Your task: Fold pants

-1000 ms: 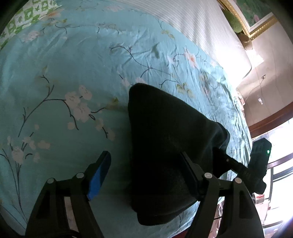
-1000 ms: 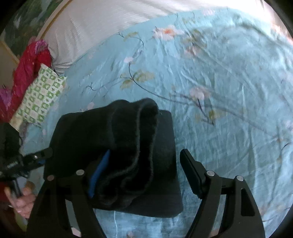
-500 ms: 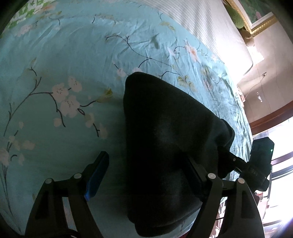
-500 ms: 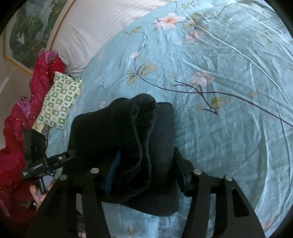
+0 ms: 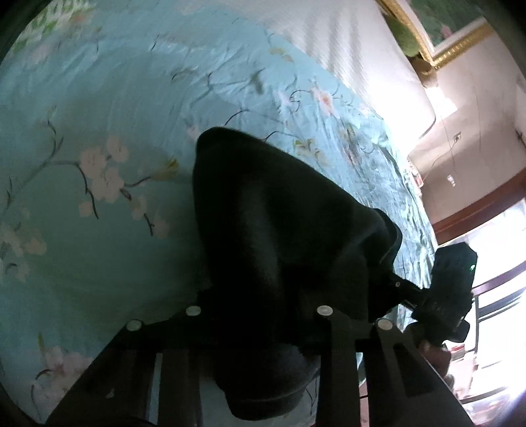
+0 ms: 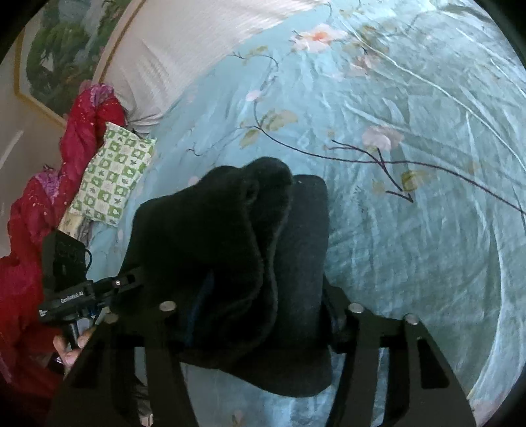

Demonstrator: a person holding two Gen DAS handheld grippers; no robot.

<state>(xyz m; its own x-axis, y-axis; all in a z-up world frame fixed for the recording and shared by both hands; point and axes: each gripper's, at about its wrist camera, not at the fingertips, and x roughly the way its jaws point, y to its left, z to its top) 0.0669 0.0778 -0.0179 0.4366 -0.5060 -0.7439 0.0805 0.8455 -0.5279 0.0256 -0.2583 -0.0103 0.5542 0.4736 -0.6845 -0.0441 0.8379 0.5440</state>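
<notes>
The black pants (image 5: 279, 230) lie folded into a thick bundle on the teal floral bedspread (image 5: 98, 115). My left gripper (image 5: 259, 305) is shut on the near edge of the bundle; its fingertips are hidden in the cloth. In the right wrist view the pants (image 6: 230, 243) show as stacked dark layers, and my right gripper (image 6: 259, 305) is shut on them from the other side. Each gripper shows in the other's view: the right gripper's body (image 5: 450, 295) at the bundle's right end, the left one (image 6: 69, 289) at its left end.
A white striped pillow (image 6: 197, 49) lies at the head of the bed. A green checked pouch (image 6: 115, 174) and red clothing (image 6: 42, 203) lie at the bed's left side. A framed picture (image 5: 443, 29) hangs on the wall. The bed edge and a window (image 5: 493, 262) are at right.
Both grippers have closed from open onto the folded pants. The bundle's near edge is now pinched between each pair of fingers.
</notes>
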